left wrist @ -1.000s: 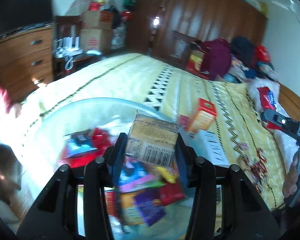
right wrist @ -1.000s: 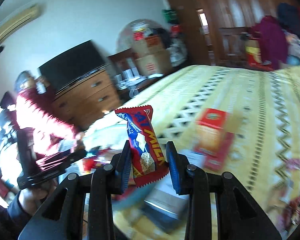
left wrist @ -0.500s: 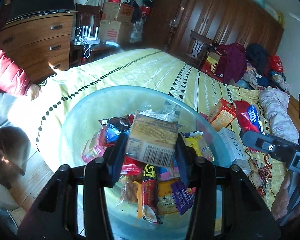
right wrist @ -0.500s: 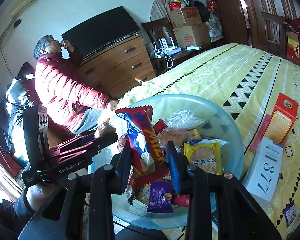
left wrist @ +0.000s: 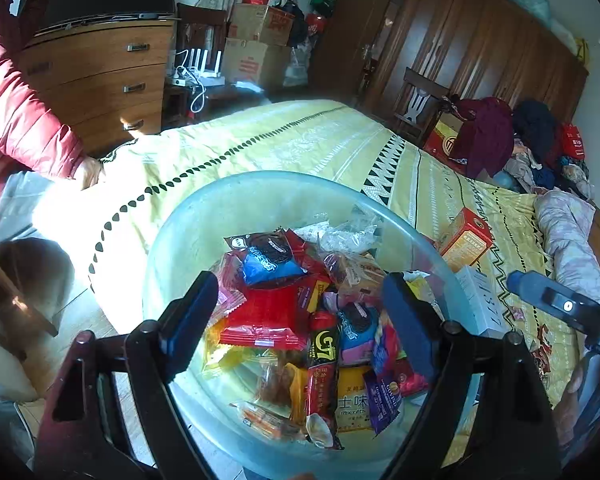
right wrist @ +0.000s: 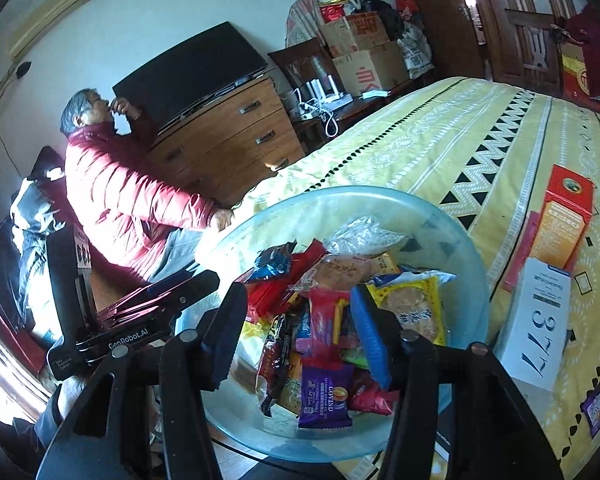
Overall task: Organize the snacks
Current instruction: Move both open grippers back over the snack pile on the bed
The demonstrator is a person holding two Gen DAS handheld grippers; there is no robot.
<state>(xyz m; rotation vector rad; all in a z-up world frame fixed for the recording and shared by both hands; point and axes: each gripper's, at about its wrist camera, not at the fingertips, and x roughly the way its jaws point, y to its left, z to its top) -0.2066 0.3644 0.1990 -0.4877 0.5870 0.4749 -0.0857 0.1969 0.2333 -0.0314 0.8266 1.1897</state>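
A clear glass bowl [left wrist: 188, 224] [right wrist: 456, 232] sits at the near corner of the yellow bed and holds a heap of wrapped snacks [left wrist: 284, 320] [right wrist: 324, 320]. My left gripper [left wrist: 300, 312] is open and empty just above the heap. My right gripper [right wrist: 300, 332] is open and empty above the same bowl. The left gripper shows at the left of the right wrist view [right wrist: 140, 320], the right one at the right of the left wrist view [left wrist: 560, 304].
An orange-red box [left wrist: 464, 240] [right wrist: 560, 220] and a white box marked 377 [right wrist: 540, 320] [left wrist: 480, 304] lie on the bed [left wrist: 300, 140] right of the bowl. Small wrapped snacks [right wrist: 596, 404] lie further right. A person in a red jacket [right wrist: 116, 184] sits left of the bed.
Both grippers have opened. The left let go of its tan barcoded packet and the right let go of its red and blue packet; both dropped into the bowl.
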